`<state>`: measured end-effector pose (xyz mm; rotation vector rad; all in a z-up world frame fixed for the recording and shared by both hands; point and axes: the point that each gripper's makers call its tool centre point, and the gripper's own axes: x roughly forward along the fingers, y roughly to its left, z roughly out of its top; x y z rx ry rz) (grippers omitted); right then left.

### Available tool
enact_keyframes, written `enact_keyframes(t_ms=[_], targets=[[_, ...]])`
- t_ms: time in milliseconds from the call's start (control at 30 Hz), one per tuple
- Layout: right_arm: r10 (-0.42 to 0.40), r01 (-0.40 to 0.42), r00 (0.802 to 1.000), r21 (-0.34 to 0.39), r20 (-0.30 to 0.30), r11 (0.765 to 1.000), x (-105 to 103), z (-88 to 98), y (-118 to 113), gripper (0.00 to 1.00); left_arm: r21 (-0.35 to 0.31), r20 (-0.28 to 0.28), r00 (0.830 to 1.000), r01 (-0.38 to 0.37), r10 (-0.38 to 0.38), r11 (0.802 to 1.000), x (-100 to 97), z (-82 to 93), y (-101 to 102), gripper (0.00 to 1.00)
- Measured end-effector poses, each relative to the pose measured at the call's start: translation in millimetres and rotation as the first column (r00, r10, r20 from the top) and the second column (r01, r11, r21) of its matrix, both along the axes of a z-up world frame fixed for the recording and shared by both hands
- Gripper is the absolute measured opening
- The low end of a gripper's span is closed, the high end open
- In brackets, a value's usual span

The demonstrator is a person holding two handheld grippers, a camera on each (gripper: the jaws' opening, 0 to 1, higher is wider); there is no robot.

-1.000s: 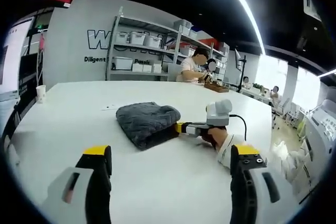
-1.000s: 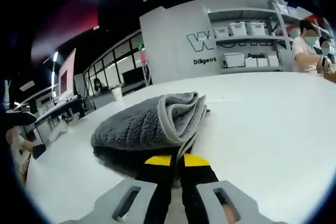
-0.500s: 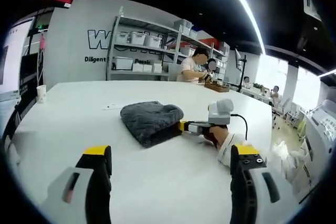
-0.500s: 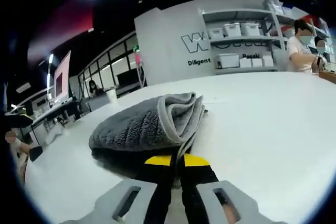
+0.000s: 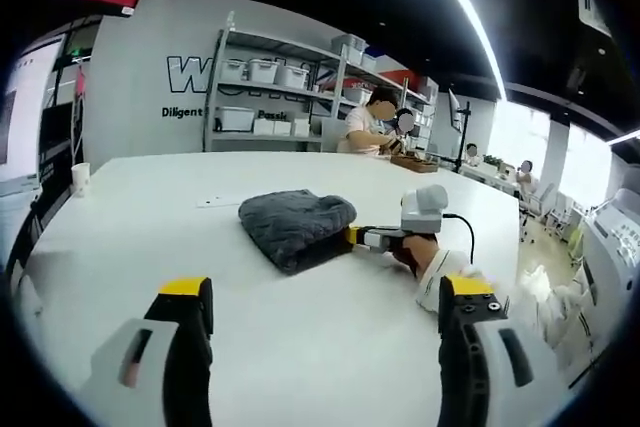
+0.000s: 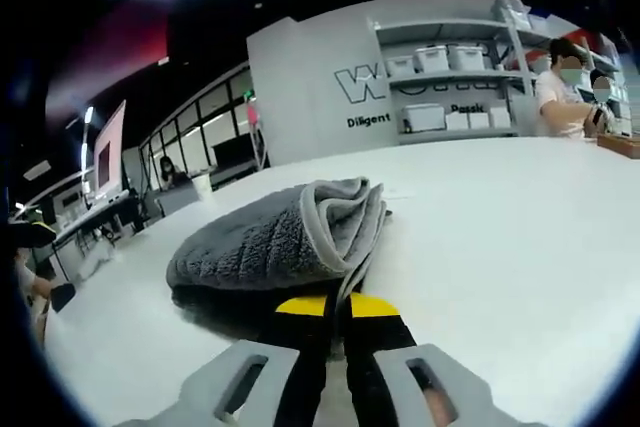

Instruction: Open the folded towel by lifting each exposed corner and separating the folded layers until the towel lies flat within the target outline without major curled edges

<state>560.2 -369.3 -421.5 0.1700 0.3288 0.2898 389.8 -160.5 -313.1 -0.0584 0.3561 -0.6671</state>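
A folded grey towel [image 5: 294, 225] lies on the white table [image 5: 150, 237]. In the right gripper view the towel [image 6: 280, 237] bulges just past my right gripper [image 6: 336, 303], whose yellow-tipped jaws are shut on the towel's near edge. The left gripper view shows that right gripper [image 5: 352, 238] coming in from the right, held by a person's hand [image 5: 418, 252], pinching the towel's right side. My left gripper [image 5: 325, 302] stands open well short of the towel, low over the table, with nothing between its fingers.
A paper cup [image 5: 78, 177] stands at the table's far left edge. Shelving with white bins [image 5: 270, 97] lines the back wall, and people sit at a table [image 5: 385, 132] behind. A cable [image 5: 462, 237] trails from the right gripper. More bare tabletop [image 6: 520, 227] lies right of the towel.
The right gripper has dragged the towel to the right across the table while staying shut on its edge. My left gripper has held still.
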Motion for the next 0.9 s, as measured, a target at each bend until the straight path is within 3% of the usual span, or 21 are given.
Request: enact_keyframes(t_ms=[900], targets=[[-0.071, 0.071, 0.997, -0.016, 0.001, 0.997, -1, 0.1, -27, 0.00, 0.020, -0.010, 1.000, 0.010, -0.010, 1.000, -4.6, -2.4, 0, 0.92]])
